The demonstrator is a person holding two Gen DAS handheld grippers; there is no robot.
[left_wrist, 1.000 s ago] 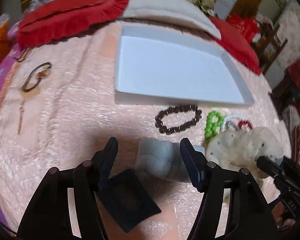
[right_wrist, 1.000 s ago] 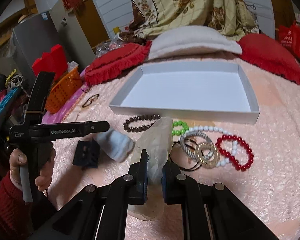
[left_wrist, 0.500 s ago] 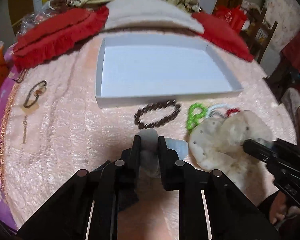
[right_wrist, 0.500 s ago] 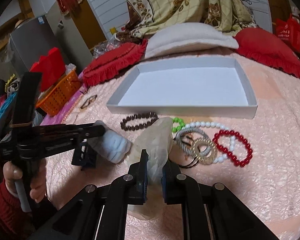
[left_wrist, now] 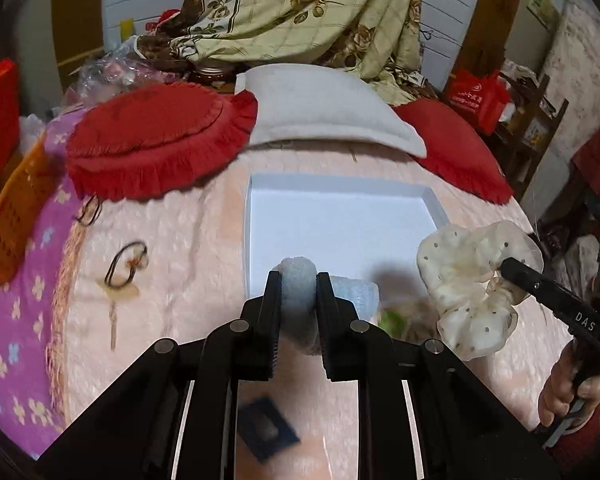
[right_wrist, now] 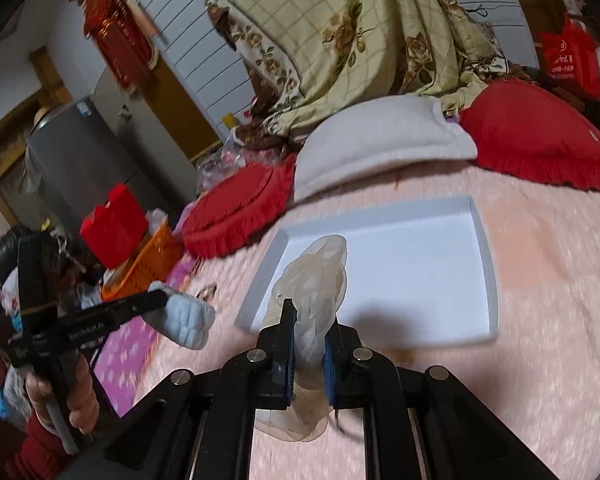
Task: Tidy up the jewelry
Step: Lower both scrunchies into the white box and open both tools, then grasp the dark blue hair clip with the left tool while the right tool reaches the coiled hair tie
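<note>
My left gripper (left_wrist: 298,286) is shut on a light blue fuzzy scrunchie (left_wrist: 298,280) and holds it in the air near the front left corner of the white shallow box (left_wrist: 340,216). My right gripper (right_wrist: 308,320) is shut on a cream dotted sheer scrunchie (right_wrist: 316,280), lifted over the box's (right_wrist: 420,260) near left part. The cream scrunchie (left_wrist: 472,280) and the blue scrunchie (right_wrist: 188,320) each show in the other view. A green bead bracelet (left_wrist: 390,318) lies blurred below; the other bracelets are hidden.
A dark hair tie with a charm (left_wrist: 126,268) lies left on the pink bedspread (left_wrist: 180,260). A small dark square pad (left_wrist: 266,432) lies near me. Red cushions (left_wrist: 156,136), a white pillow (left_wrist: 332,108) and an orange basket (left_wrist: 12,216) border the bed.
My left gripper closed on the blue scrunchie and lifted it. Both grippers rose and moved forward toward the box with their scrunchies.
</note>
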